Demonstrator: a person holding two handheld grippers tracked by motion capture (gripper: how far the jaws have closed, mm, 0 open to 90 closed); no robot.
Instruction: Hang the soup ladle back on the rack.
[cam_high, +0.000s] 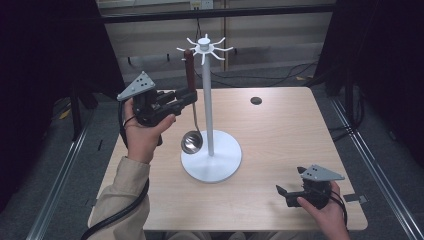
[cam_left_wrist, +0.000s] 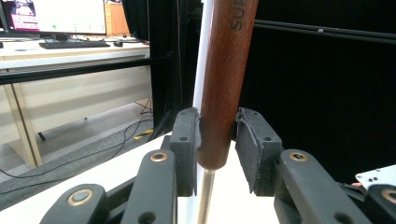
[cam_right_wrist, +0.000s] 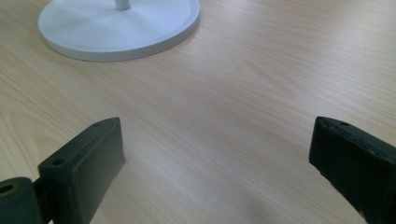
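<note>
Wooden table: left gripper clamps ladle by handle at rack hook — release pending; right gripper idle, jaws wide.

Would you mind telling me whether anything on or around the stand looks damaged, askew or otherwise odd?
One small thing: the pad on the left claw looks frayed and peeling at its edge beside the ladle. The stand is upright.

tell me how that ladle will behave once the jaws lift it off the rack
The ladle probably stays stiff: wooden handle, thin metal shank. Its steel bowl hangs well below the left gripper, so it may swing or pivot. The smooth round handle could twist between the pads.
</note>
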